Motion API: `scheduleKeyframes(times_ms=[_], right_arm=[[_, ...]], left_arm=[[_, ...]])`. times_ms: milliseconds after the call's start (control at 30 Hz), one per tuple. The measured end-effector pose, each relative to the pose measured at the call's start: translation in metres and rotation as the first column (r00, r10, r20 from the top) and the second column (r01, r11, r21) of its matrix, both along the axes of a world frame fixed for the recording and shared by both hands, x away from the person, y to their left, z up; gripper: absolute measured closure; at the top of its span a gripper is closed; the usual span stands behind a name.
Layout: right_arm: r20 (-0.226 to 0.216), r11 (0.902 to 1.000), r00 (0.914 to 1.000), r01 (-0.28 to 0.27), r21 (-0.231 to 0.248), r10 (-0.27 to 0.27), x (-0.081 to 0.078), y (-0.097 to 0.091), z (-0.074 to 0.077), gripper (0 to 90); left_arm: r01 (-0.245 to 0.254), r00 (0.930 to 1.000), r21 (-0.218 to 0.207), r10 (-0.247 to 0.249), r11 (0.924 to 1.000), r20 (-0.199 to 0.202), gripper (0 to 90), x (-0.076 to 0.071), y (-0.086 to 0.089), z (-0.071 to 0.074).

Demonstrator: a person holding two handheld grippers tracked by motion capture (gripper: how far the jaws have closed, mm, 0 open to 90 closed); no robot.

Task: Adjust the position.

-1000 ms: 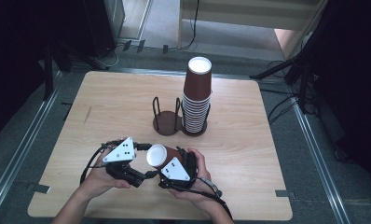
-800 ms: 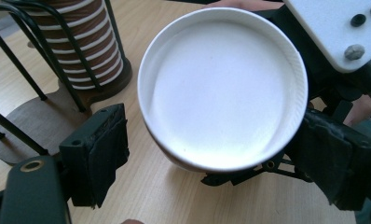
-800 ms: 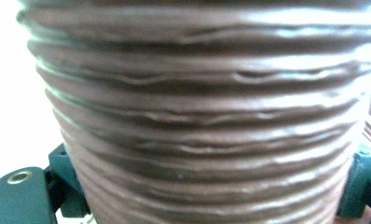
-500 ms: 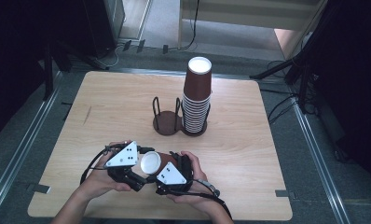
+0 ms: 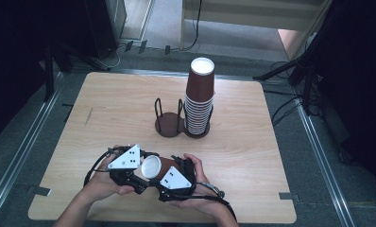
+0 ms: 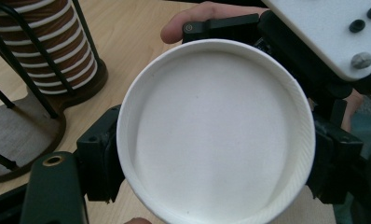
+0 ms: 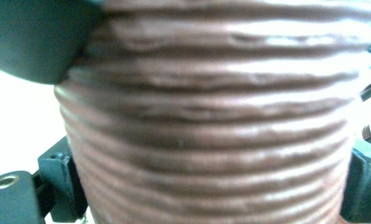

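Cup: brown ribbed paper, white inside, round rolled rim; lies low in the high view, left of centre, between the two grippers, mouth toward the left one.
Hidden: the cup's base and most of its wall sit under the right gripper's grey plate in the high view; whether it rests on the table cannot be told.
Left gripper: its jaws have just been closing; in the left gripper view the black pads sit at both sides of the cup rim, seemingly pressing it.
Right gripper: black pads clamp the cup wall from both sides; that view is blurred and cut off top and bottom.
Stack: same brown cups, nested upright, centre of the high view, cut off at the upper left of the left gripper view.
Holder: dark round bases with thin wire posts; one half holds the stack, the other stands free.
Table: pale wood grain, rounded corners.
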State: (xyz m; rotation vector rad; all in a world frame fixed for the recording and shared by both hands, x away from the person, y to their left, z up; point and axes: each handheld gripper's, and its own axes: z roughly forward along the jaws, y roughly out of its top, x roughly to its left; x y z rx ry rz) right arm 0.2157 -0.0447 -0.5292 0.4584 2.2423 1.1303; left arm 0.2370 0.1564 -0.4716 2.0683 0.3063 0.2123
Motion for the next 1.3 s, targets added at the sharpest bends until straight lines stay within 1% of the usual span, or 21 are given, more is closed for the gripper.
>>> scheduleKeyframes(times_ms=[33,67,133,167,200,233,267,433,500,567,600,667,800,900,1033,1133,1200,1267,1300], right_arm=[[0.001,1.0,1.0,-0.002,0.001,0.002,0.0,-0.001,0.001,7.2],[-0.004,0.9998,0.9998,-0.018,0.003,0.018,0.0,-0.001,0.002,7.2],[-0.009,0.9998,0.9999,-0.012,0.017,0.012,0.001,-0.003,0.004,6.2],[-0.016,0.9997,0.9998,-0.013,0.023,0.013,0.001,-0.004,0.005,6.0],[-0.011,0.9995,0.9998,-0.018,0.025,0.019,0.001,-0.004,0.005,4.4],[-0.002,0.9996,1.0,-0.007,0.029,0.007,0.0,-0.004,0.004,0.3],[-0.003,0.9995,1.0,-0.004,0.03,0.004,0.0,-0.005,0.004,0.0],[0.022,0.9989,0.9997,0.009,0.046,-0.01,-0.002,-0.005,0.007,0.0],[0.016,0.9988,0.9998,0.008,0.049,-0.009,-0.002,-0.006,0.008,0.0],[0.019,0.9987,0.9998,0.009,0.051,-0.01,-0.001,-0.006,0.009,0.0],[0.013,0.9985,0.9999,0.007,0.055,-0.008,-0.001,-0.007,0.009,0.0],[0.011,0.9981,0.9999,0.01,0.061,-0.011,-0.001,-0.008,0.011,0.0],[-0.002,0.9959,1.0,0.008,0.09,-0.008,-0.001,-0.012,0.017,0.0],[-0.009,0.9937,0.9999,0.011,0.111,-0.01,-0.001,-0.016,0.022,0.0],[0.001,0.9927,0.9999,0.015,0.12,-0.015,0.0,-0.019,0.026,0.0],[0.01,0.9918,0.9998,0.013,0.127,-0.015,-0.001,-0.021,0.03,0.0],[0.016,0.991,0.9997,0.015,0.133,-0.018,-0.002,-0.021,0.032,0.0],[0.019,0.9906,0.9997,0.014,0.136,-0.017,-0.003,-0.022,0.035,0.0],[0.025,0.9901,0.9996,0.012,0.14,-0.016,-0.003,-0.023,0.036,0.0]], left_arm=[[0.006,1.0,-0.007,-0.006,1.0,-0.004,22.6,0.0,0.0,0.0],[0.005,1.0,-0.008,-0.005,1.0,0.002,22.9,0.0,0.002,0.001],[0.002,0.9999,-0.024,-0.002,0.9997,-0.012,23.2,0.001,0.002,0.002],[0.007,0.9998,-0.025,-0.007,0.9997,-0.017,23.3,0.002,0.002,0.002],[0.005,0.9999,-0.017,-0.005,0.9998,-0.011,23.3,0.002,0.002,0.001],[-0.003,0.9999,-0.005,0.003,1.0,-0.011,23.3,0.002,0.001,0.001],[-0.008,0.9999,0.003,0.008,1.0,-0.015,23.3,0.002,0.001,0.0],[-0.011,0.9998,-0.023,0.011,0.9997,-0.019,23.3,0.003,0.004,0.002],[-0.012,0.9997,-0.03,0.012,0.9995,-0.022,23.3,0.003,0.005,0.002],[-0.024,0.9997,-0.021,0.024,0.9995,-0.007,23.3,0.003,0.006,0.002],[-0.033,0.9995,-0.014,0.033,0.9994,-0.002,23.3,0.003,0.006,0.002],[-0.044,0.999,-0.018,0.044,0.9989,-0.004,23.4,0.004,0.007,0.002],[-0.078,0.9968,-0.026,0.077,0.9966,-0.018,23.4,0.007,0.01,0.0],[-0.098,0.9948,-0.04,0.097,0.9944,-0.03,23.4,0.009,0.013,-0.001],[-0.114,0.9933,-0.067,0.113,0.9912,-0.027,23.4,0.011,0.017,-0.001],[-0.126,0.992,-0.081,0.125,0.9887,-0.02,23.4,0.011,0.019,-0.001],[-0.137,0.9905,-0.083,0.137,0.9871,-0.002,23.5,0.01,0.021,-0.001],[-0.167,0.9855,-0.091,0.169,0.9818,0.014,23.6,0.01,0.022,-0.001],[-0.18,0.9831,-0.097,0.182,0.9788,0.013,23.7,0.01,0.023,-0.001]])
